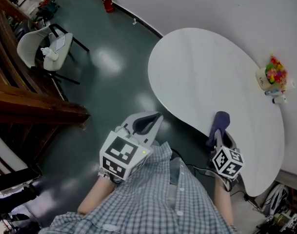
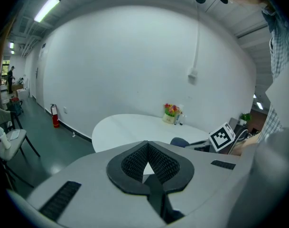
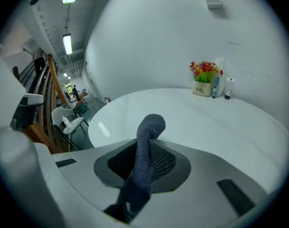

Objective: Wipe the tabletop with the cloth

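Left gripper: jaws pressed together on nothing, held over the floor just off the white tabletop, with a white chair well off to its left. Right gripper: jaws pinching the dark blue cloth, which sticks up past its fingertips above the tabletop's near rim. Flower pot: ahead and right of the right gripper, at the tabletop's far edge.

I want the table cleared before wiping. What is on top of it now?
A flower pot and two small bottles stand by the wall. The right gripper holds the cloth over the near edge; the tabletop under it is hidden.
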The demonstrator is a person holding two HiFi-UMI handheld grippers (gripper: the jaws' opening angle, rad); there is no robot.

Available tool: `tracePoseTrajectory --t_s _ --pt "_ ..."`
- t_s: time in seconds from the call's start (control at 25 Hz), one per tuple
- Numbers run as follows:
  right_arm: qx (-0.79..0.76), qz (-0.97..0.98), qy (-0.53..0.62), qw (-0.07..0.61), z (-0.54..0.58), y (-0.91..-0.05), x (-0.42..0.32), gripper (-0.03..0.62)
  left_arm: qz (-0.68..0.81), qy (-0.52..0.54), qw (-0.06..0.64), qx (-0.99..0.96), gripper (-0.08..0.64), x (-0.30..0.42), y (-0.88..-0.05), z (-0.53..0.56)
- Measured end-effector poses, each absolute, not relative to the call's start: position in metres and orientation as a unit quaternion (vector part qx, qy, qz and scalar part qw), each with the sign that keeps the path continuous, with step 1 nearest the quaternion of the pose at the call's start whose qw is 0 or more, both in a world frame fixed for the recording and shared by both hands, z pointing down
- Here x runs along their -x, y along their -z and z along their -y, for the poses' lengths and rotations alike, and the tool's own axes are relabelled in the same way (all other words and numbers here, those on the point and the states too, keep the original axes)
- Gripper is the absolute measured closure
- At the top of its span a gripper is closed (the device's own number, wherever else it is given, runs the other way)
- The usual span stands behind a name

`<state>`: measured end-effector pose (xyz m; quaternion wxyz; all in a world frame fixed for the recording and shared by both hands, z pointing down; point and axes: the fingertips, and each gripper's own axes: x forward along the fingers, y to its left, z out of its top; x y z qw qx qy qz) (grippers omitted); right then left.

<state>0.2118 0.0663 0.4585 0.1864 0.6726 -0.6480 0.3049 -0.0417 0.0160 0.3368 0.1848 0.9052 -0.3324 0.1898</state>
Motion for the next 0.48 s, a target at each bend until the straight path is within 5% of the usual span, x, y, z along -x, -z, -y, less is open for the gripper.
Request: tracePoseTrajectory --t_s 0.48 --pt "-0.653 0.631 -0.361 0.213 -0.025 -0.522 -0.168 0.525 0.344 -0.203 0.205 -0.893 0.554 0.086 -0.353 0.010"
